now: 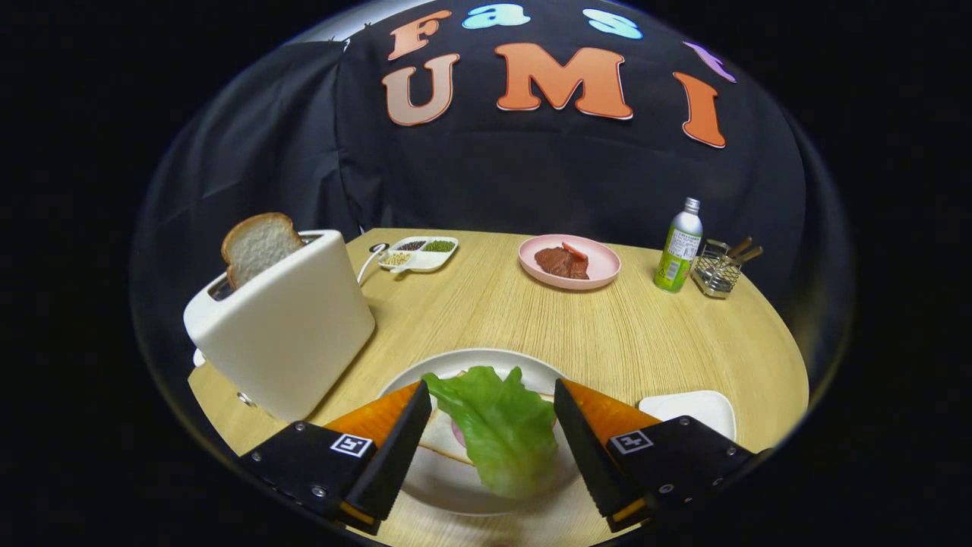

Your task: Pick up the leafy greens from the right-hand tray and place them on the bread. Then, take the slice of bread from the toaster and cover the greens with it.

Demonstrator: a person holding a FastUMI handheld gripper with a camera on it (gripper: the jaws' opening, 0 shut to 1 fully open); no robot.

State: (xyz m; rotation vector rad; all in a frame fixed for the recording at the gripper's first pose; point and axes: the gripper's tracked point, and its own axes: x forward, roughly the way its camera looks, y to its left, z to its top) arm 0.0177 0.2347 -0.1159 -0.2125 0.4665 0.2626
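A green lettuce leaf [497, 429] lies on a slice of bread [444, 442] on a white plate [471, 361], with a bit of pink filling showing under the leaf. My gripper [493, 395] is open just above the plate. Its two orange-and-black fingers stand wide apart on either side of the leaf, and the left fingertip is close to the leaf's corner. A white toaster [292, 327] stands to the left of the plate, beyond the left finger. A slice of bread [258, 245] sticks up out of its slot.
A white tray [695, 406] sits just right of the right finger. Farther back on the wooden table [486, 311] are a pink plate [604, 266] with meat, a divided dish [421, 254] of beans, a green bottle [678, 247] and a wire holder [717, 270].
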